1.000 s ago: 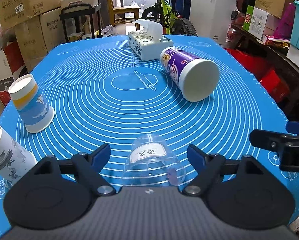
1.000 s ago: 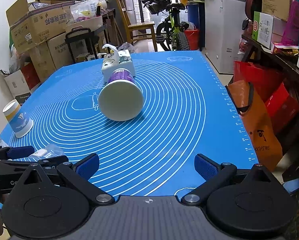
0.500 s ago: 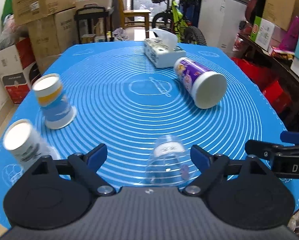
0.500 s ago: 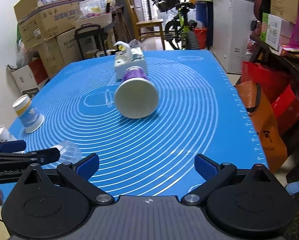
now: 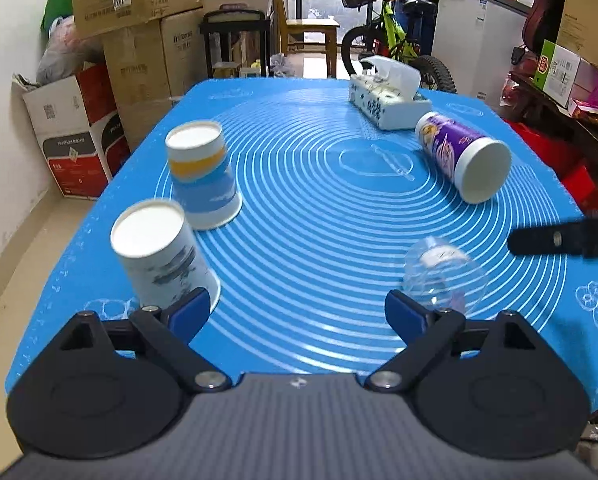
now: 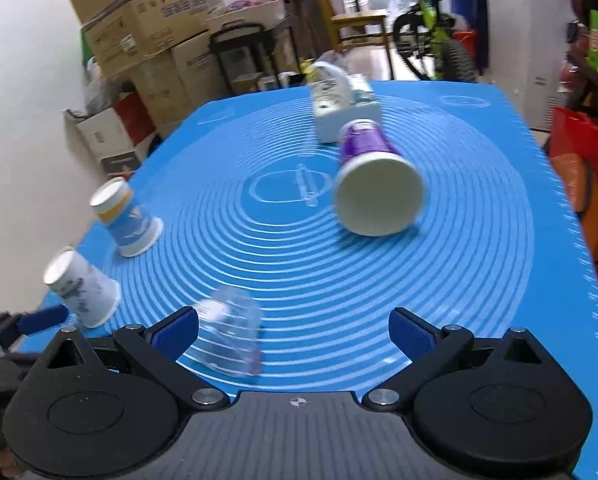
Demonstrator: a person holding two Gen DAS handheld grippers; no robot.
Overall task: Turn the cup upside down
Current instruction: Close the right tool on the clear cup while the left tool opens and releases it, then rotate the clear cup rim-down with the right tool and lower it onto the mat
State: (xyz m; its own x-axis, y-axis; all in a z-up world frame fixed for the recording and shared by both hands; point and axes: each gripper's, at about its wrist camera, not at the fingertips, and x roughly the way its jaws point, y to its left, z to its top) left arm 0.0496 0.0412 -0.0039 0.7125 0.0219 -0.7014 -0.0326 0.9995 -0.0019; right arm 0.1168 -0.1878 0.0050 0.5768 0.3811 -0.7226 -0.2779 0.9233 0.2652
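A clear plastic cup [image 5: 443, 276] stands upside down on the blue mat [image 5: 319, 216], just ahead of my left gripper's right finger; it also shows in the right wrist view [image 6: 229, 332] by my right gripper's left finger. My left gripper [image 5: 297, 312] is open and empty, low over the mat's near edge. My right gripper [image 6: 295, 330] is open and empty. A finger of the right gripper [image 5: 559, 236] reaches in at the right of the left wrist view. Two paper cups stand upside down at the left: a white one [image 5: 161, 252] and a blue-and-yellow one [image 5: 201, 172].
A purple-and-white canister [image 5: 463, 158] lies on its side at the right of the mat, with a tissue box [image 5: 385, 100] behind it. Cardboard boxes [image 5: 111, 60], a bicycle [image 5: 395, 36] and shelves ring the table. An orange bag [image 6: 583, 188] hangs off the right edge.
My left gripper has swung left and back, so the clear cup has left the gap between its fingers. My right gripper has moved left toward the clear cup. The cups have not moved.
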